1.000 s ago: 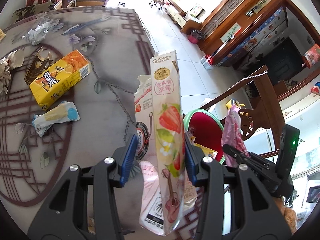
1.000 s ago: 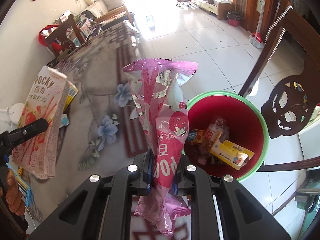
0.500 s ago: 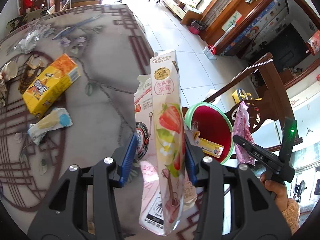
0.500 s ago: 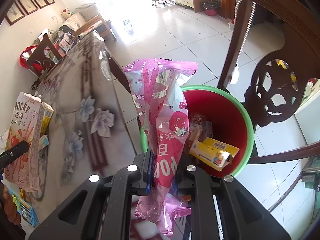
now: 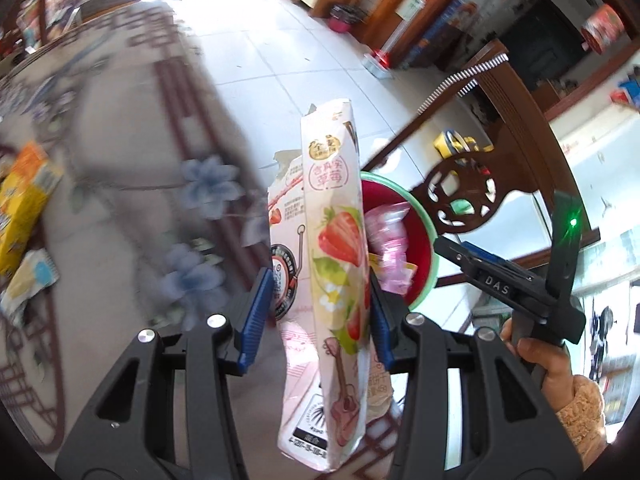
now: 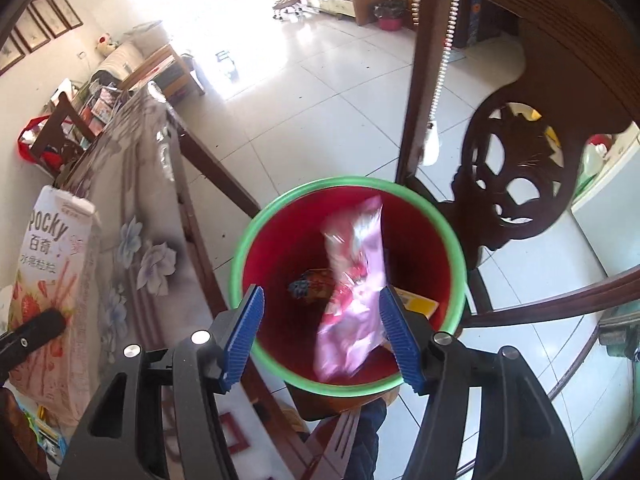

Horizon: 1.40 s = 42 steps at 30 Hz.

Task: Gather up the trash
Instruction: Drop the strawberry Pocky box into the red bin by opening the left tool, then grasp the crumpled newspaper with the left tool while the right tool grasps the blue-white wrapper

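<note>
The left gripper (image 5: 320,312) holds the tall snack box (image 5: 332,280) upright at the table's edge (image 5: 224,184). The bin (image 6: 348,280) sits just past it, lower down. The right gripper (image 6: 320,332) is wide open right over the bin, the pink wrapper (image 6: 352,292) dropping in.

Reading "Pocky" in grey letters, with "百奇" under it, on the front of the strawberry snack box (image 6: 52,300) at the right-wrist view's left edge. Showing "草莓" in a pink oval on that box's narrow side (image 5: 338,264) in the left-wrist view. Reading "DAS" in white on the black right gripper (image 5: 496,280) body. Barcode digits at box bottom too blurred.
</note>
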### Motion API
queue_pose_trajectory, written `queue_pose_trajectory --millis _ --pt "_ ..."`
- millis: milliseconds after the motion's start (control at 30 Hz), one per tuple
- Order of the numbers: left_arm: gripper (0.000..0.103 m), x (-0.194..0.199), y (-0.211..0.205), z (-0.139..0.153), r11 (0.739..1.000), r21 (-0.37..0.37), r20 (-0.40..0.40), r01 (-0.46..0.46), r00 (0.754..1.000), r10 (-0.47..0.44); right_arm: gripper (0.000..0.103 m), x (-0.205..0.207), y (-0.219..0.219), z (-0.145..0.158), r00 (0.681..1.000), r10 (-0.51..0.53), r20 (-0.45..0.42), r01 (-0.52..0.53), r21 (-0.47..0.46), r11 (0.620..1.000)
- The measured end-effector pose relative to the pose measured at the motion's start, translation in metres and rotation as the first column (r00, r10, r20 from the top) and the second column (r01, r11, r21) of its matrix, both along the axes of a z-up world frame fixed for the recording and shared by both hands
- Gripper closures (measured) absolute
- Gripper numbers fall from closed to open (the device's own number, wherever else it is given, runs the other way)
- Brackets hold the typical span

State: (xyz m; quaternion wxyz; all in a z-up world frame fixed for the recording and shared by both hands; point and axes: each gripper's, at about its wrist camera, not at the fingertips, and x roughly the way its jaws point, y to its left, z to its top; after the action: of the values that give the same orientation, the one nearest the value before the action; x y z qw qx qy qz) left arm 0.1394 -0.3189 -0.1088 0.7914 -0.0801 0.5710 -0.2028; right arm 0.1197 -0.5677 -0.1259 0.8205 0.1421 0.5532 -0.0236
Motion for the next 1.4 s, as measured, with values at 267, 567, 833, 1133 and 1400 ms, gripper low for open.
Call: queue_pose_trajectory --millis 267,567,833,1133,1400 --pt "0.059 0.017 -0.075 -0.017 0.987 0.006 0.0 0.16 0.987 -0.16 0.039 -0.019 -0.039 0.004 0.995 -0.102 -0.003 0.102 -0.013 0.995" --pt "0.026 0.014 -0.073 -0.001 0.987 0.004 0.07 0.162 0.984 -0.162 0.039 -0.03 -0.038 0.01 0.994 -0.112 -0.007 0.112 -0.022 0.993" --pt "0.026 -0.009 0.05 0.0 0.994 0.029 0.047 -0.107 0.993 0.105 0.039 -0.015 0.03 0.026 0.999 0.038 0.022 -0.038 -0.019 0.999" --pt "0.026 -0.054 0.231 -0.012 0.857 0.063 0.006 -0.512 0.859 0.513 0.038 -0.005 0.174 0.028 0.927 0.374 0.016 -0.374 -0.029 0.927" --pt "0.024 -0.089 0.326 -0.011 0.746 0.032 0.024 -0.665 0.747 0.665 0.034 0.008 0.334 0.02 0.69 0.724 0.008 -0.721 -0.078 0.688"
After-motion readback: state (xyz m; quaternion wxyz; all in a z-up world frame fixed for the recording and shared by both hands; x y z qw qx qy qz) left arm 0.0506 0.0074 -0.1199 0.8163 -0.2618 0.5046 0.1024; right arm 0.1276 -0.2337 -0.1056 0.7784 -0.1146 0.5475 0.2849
